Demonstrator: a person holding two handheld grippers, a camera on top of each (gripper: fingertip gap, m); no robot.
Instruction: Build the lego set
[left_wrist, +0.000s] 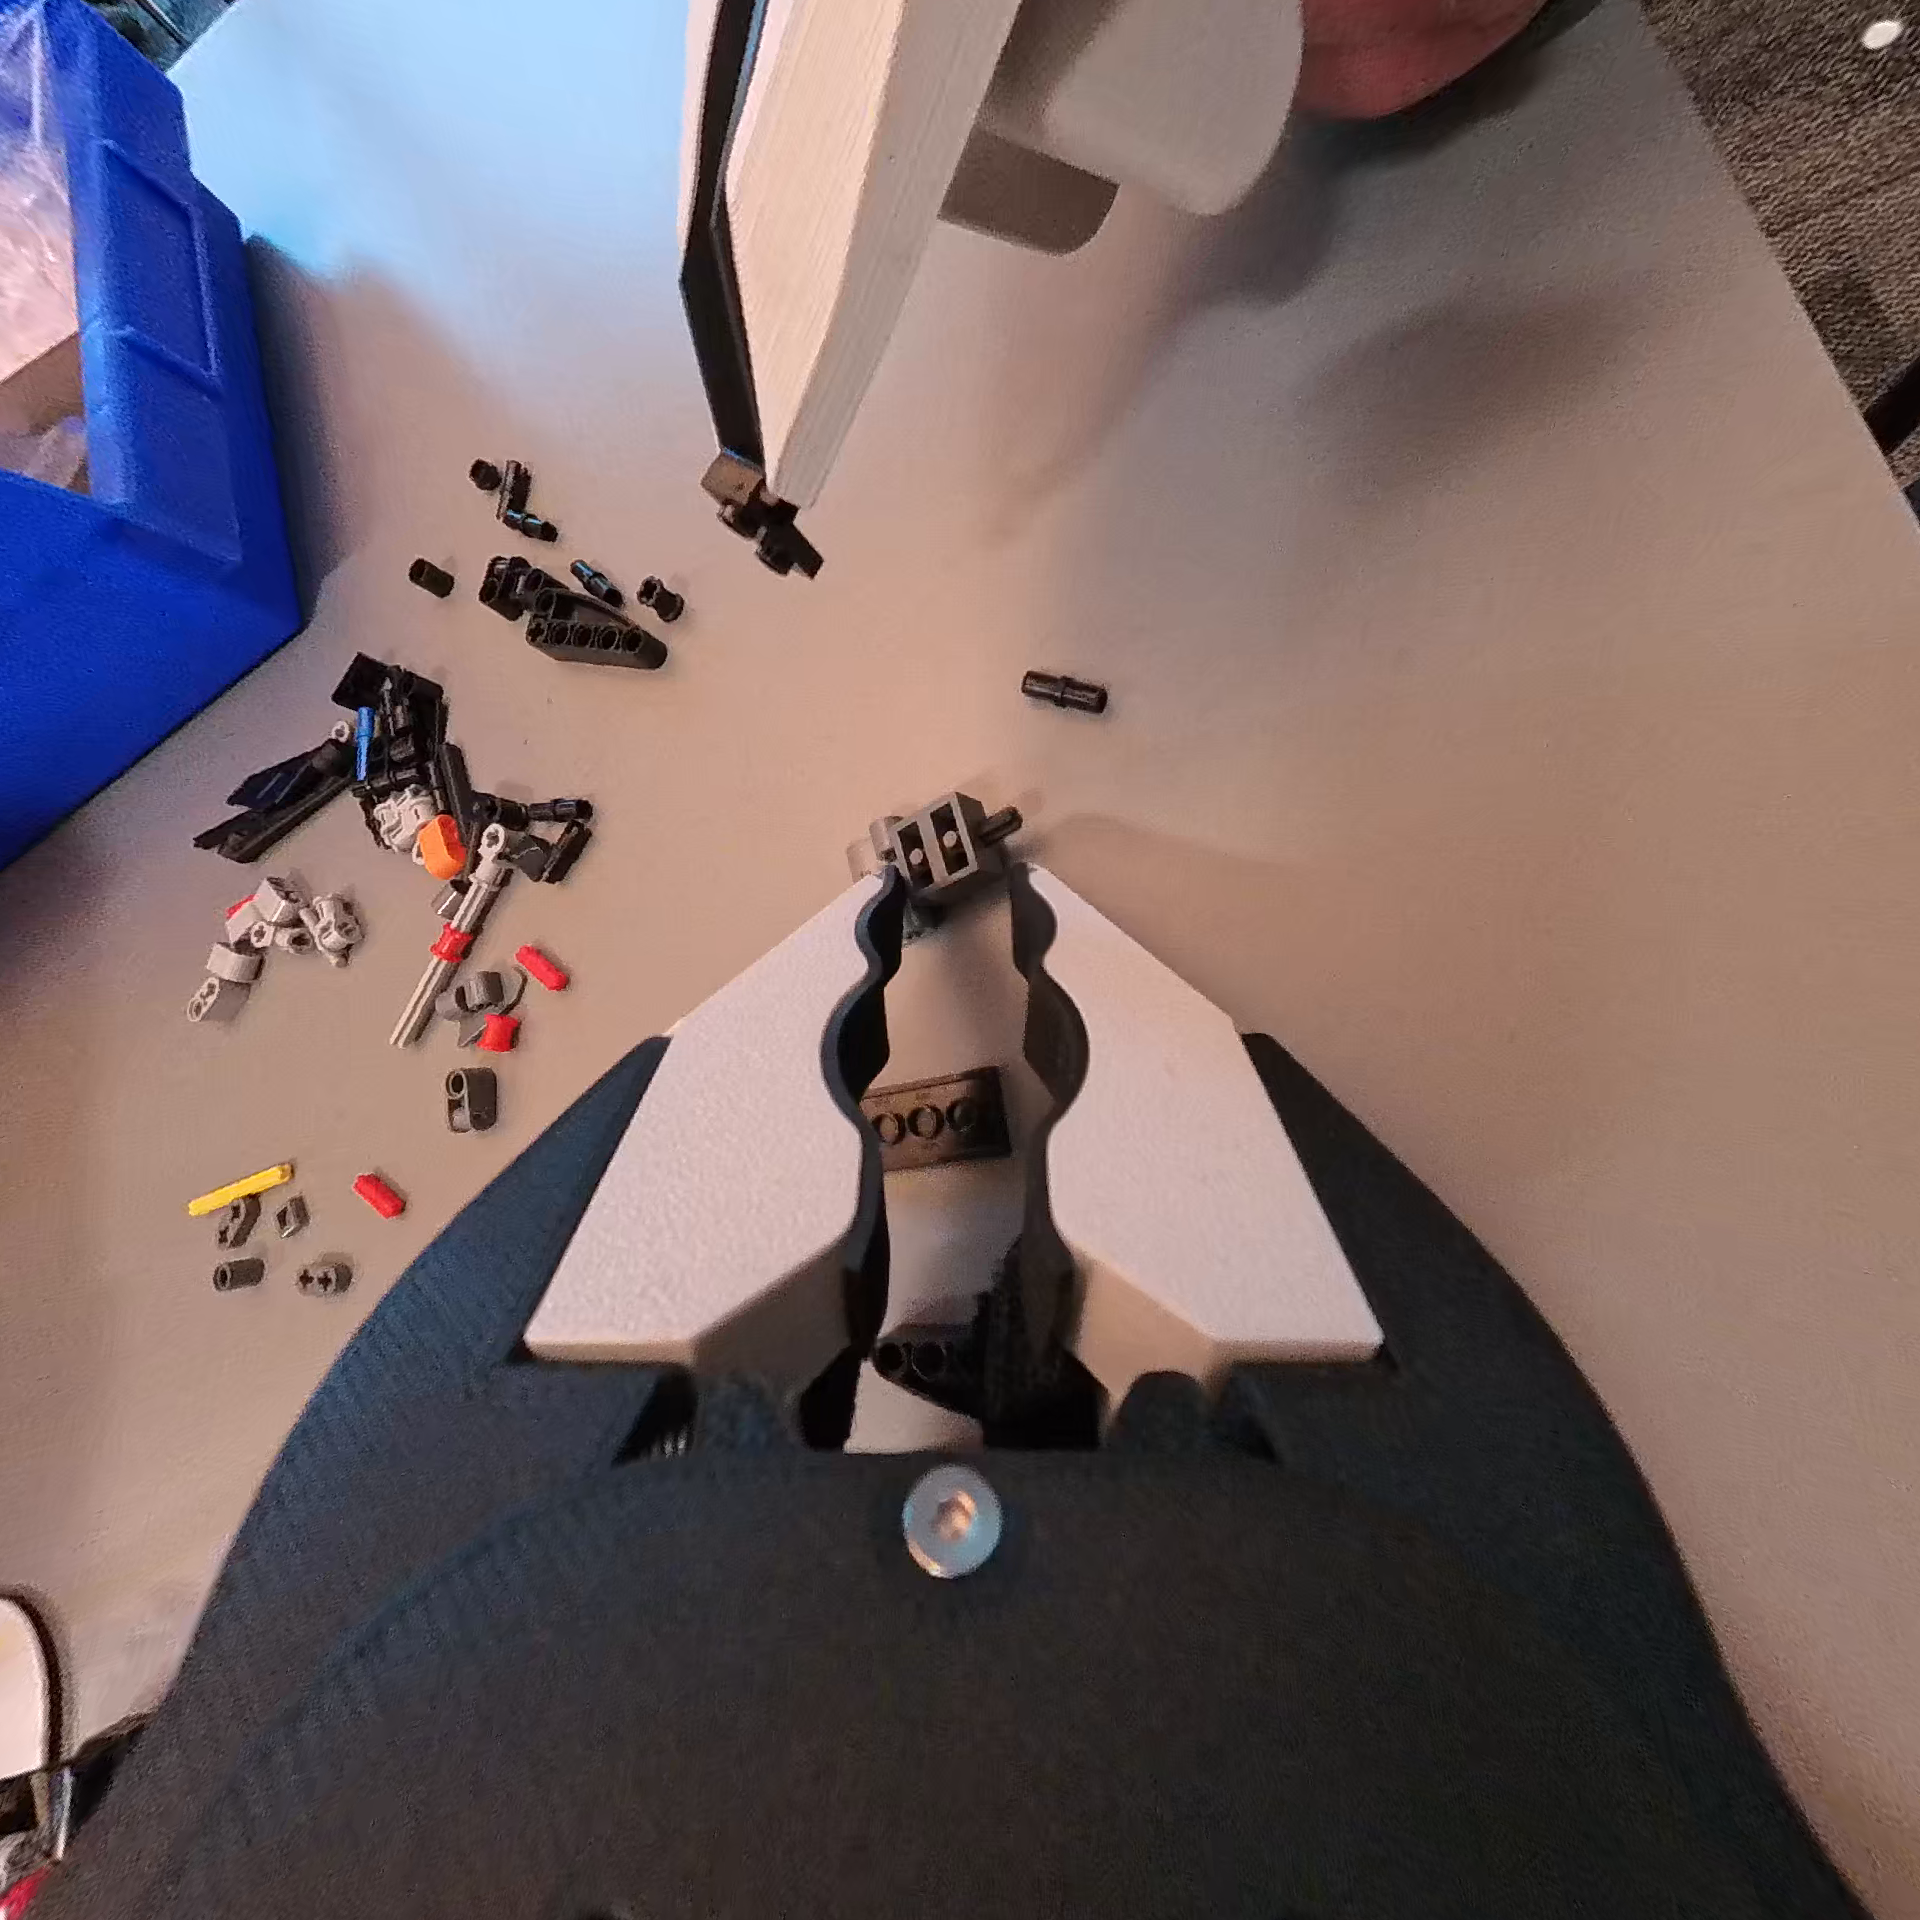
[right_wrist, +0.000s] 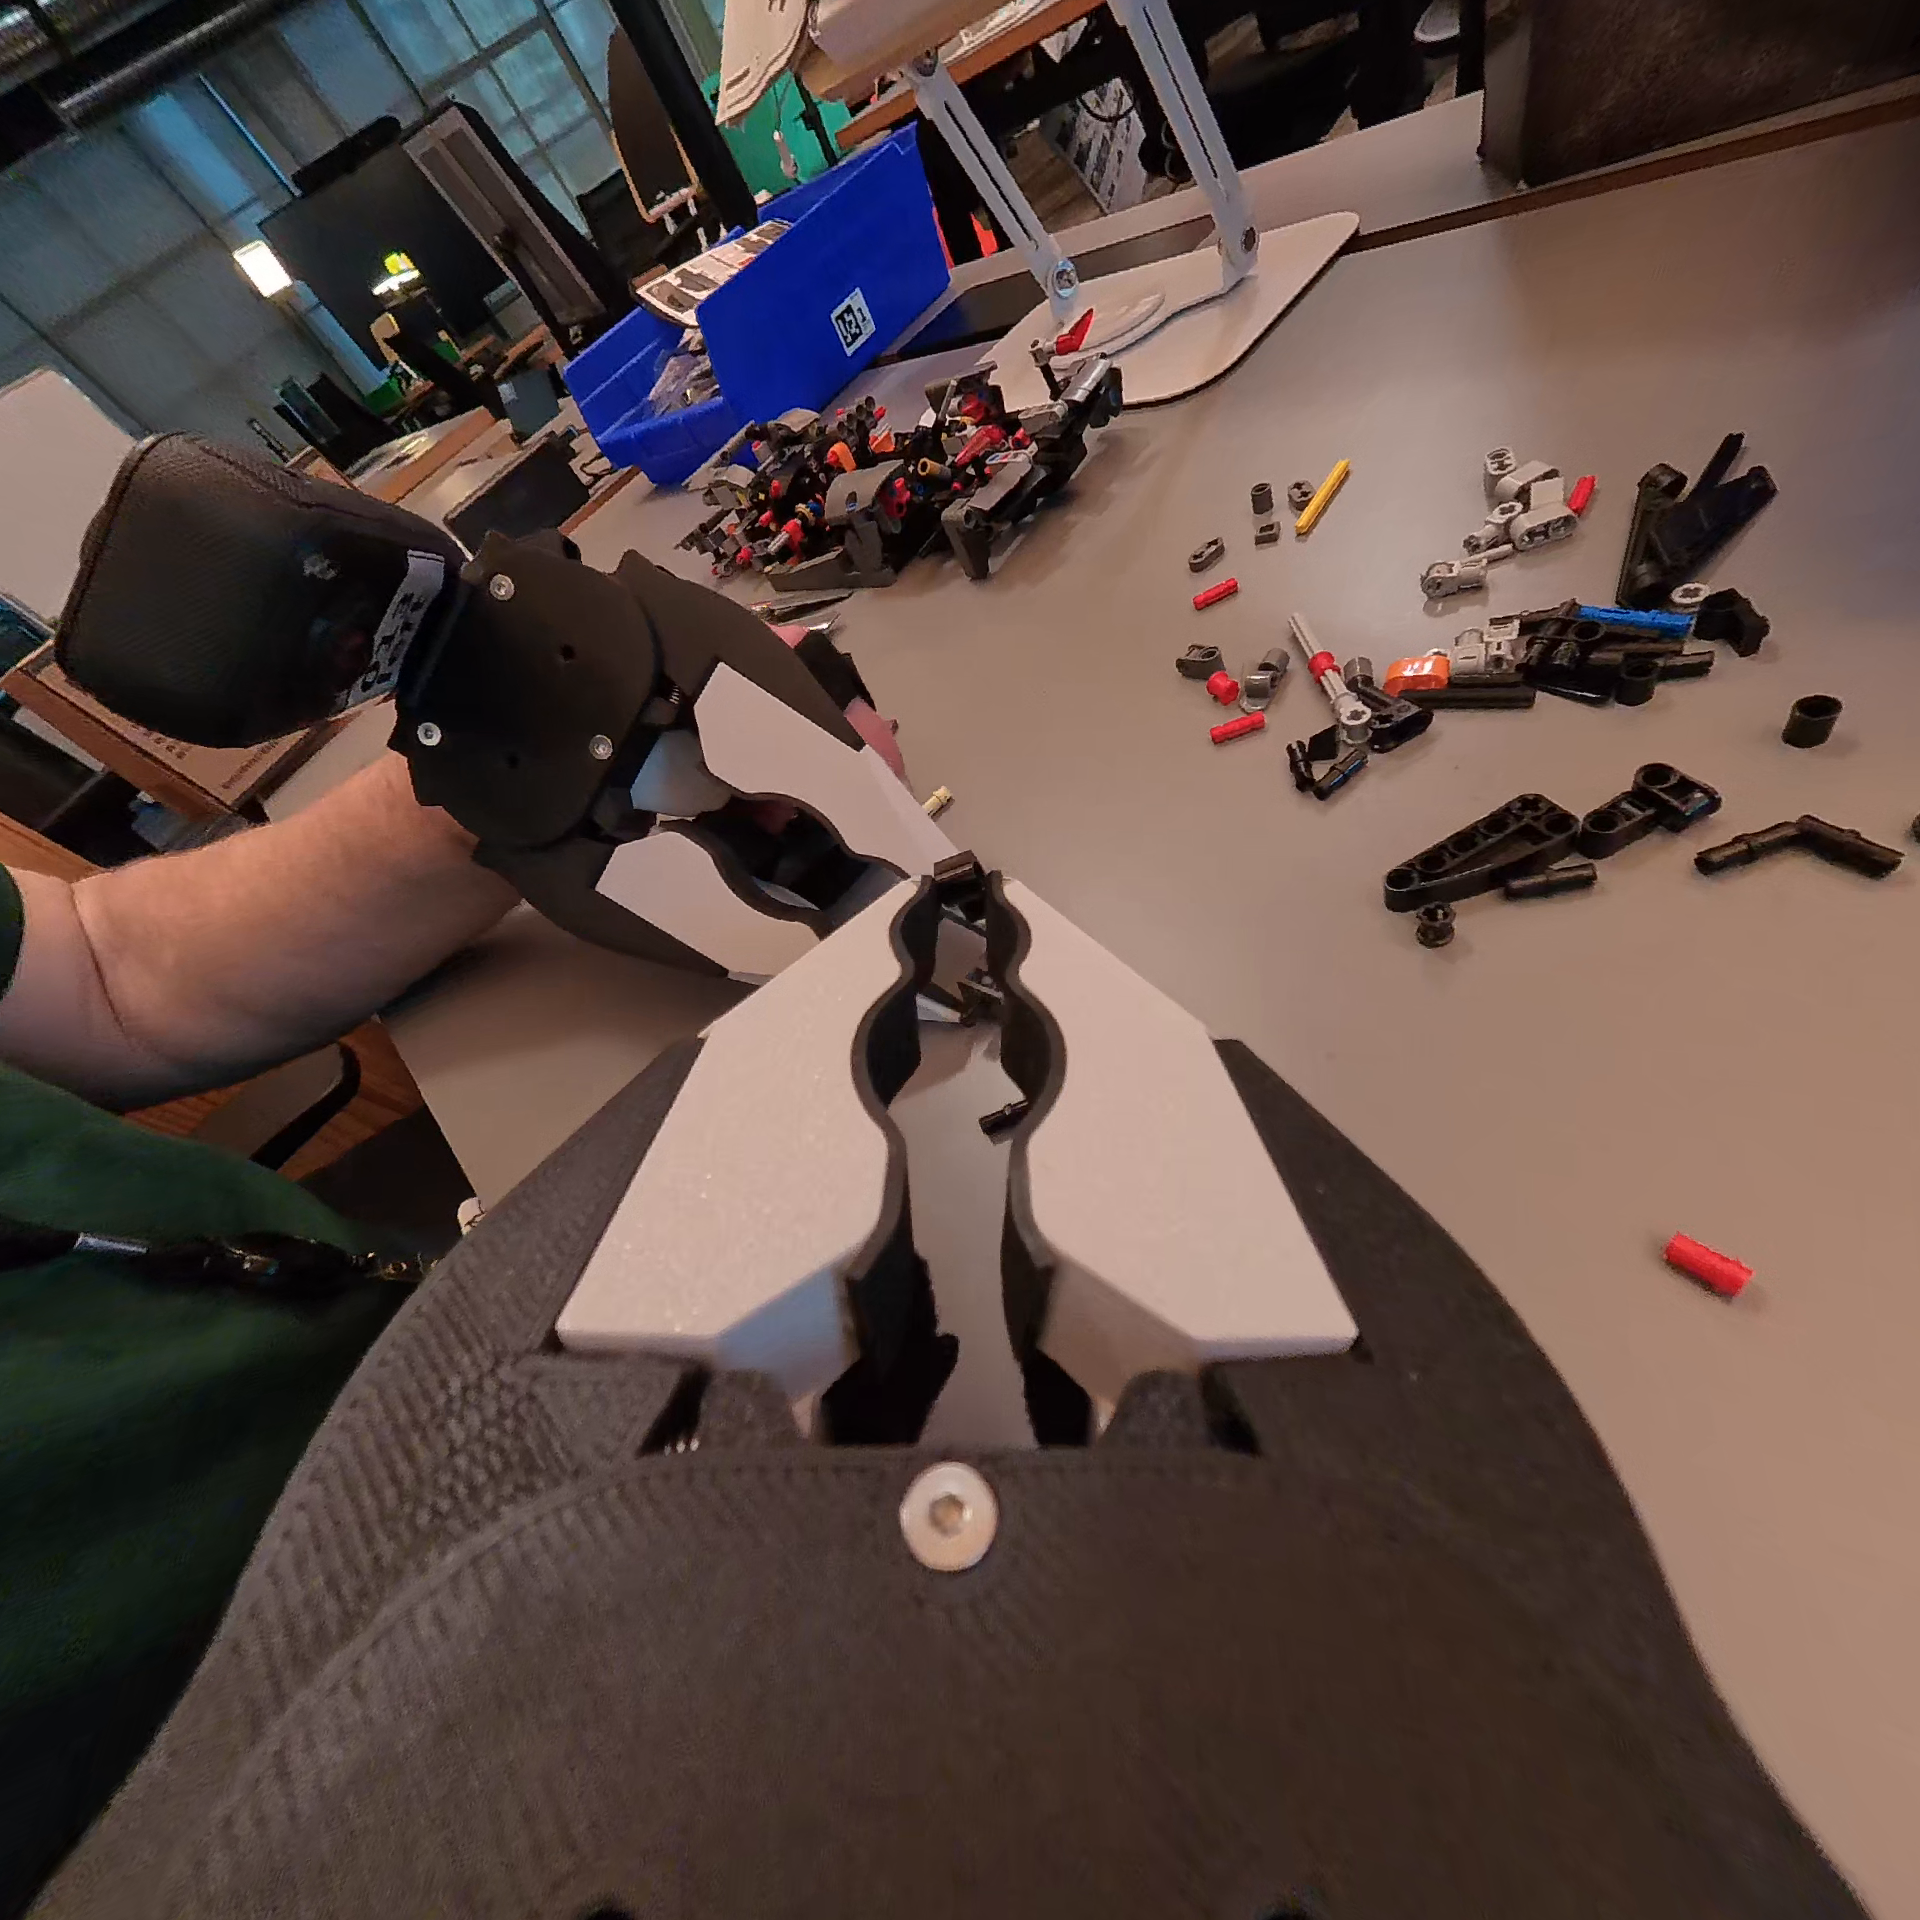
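1. Lego pieces (left_wrist: 436, 831) strewn loose over a grey desk (left_wrist: 1455, 935), starting just beside the blue bin (left_wrist: 125, 468) and spreading away from it: black beams, grey connectors, red pins, one yellow axle.
2. Blue bin standing on the desk, with clear bags inside.
3. Left tool (left_wrist: 945, 883) well apart from the bin, beyond the loose pieces; jaws drawn in to a narrow gap and clamped on the base of a grey block (left_wrist: 940, 847), which sticks up past the tips with a black pin in its side.
4. Right tool (right_wrist: 961, 883) also well apart from the bin, tip close to the left tool's; jaws almost together, pinching a small black piece (right_wrist: 958, 871).
5. Half-built model (right_wrist: 904, 488) lying right against the bin, dense with black, grey and red parts.
6. Black sub-assembly (left_wrist: 395, 769) with an orange part and a blue pin, near the bin among the loose pieces.
7. Single black pin (left_wrist: 1063, 691) alone on the desk, far from the bin, between the two tools.
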